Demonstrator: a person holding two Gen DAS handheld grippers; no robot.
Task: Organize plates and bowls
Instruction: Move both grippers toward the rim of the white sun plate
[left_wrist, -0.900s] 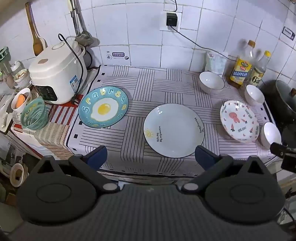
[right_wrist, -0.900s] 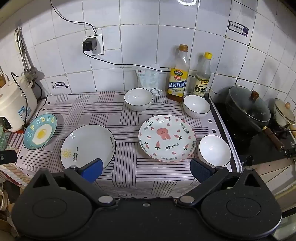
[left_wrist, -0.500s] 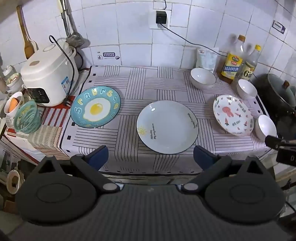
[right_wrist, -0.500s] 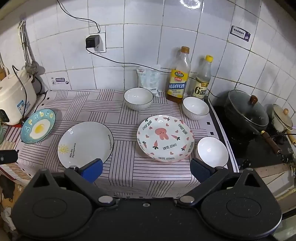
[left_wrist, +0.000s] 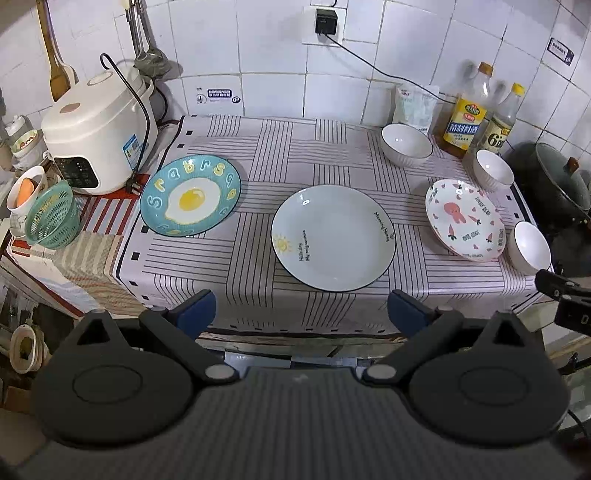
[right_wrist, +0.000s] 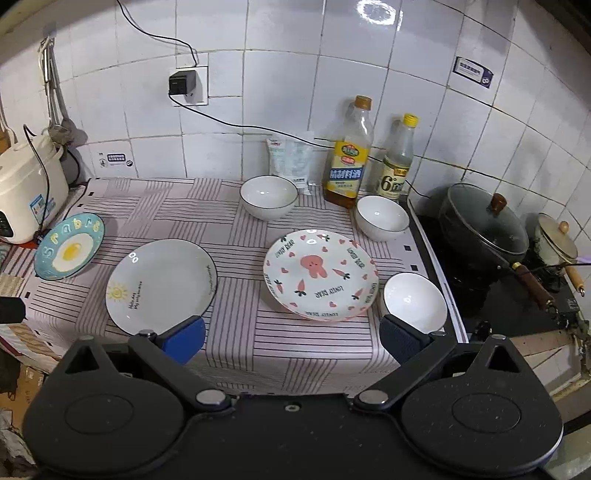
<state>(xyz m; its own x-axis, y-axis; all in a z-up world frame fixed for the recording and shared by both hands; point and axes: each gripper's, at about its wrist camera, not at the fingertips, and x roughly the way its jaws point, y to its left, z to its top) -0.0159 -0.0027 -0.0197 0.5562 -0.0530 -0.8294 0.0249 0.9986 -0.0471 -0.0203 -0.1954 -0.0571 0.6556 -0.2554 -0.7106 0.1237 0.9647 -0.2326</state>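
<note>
left wrist view shows the left gripper (left_wrist: 301, 314) held off the front edge of the striped cloth (left_wrist: 258, 258), its blue-tipped fingers spread wide with nothing between them. taking the white plate (left_wrist: 332, 238) with the little sun as the landmark: the blue egg plate (left_wrist: 190, 195) lies well to its left, next to the rice cooker (left_wrist: 98, 136); the pink bunny plate (left_wrist: 464, 219) lies to its right. one white bowl (left_wrist: 406, 144) sits behind and right of it near the oil bottle (left_wrist: 467, 110), a second bowl (left_wrist: 493, 172) just behind the bunny plate, a third bowl (left_wrist: 531, 248) touching or nearly touching that plate's right rim. right wrist view has the right gripper (right_wrist: 291, 339) likewise spread and empty, hovering at the cloth's front edge, right of the white plate (right_wrist: 160, 286) and in front of the bunny plate (right_wrist: 320, 274).
</note>
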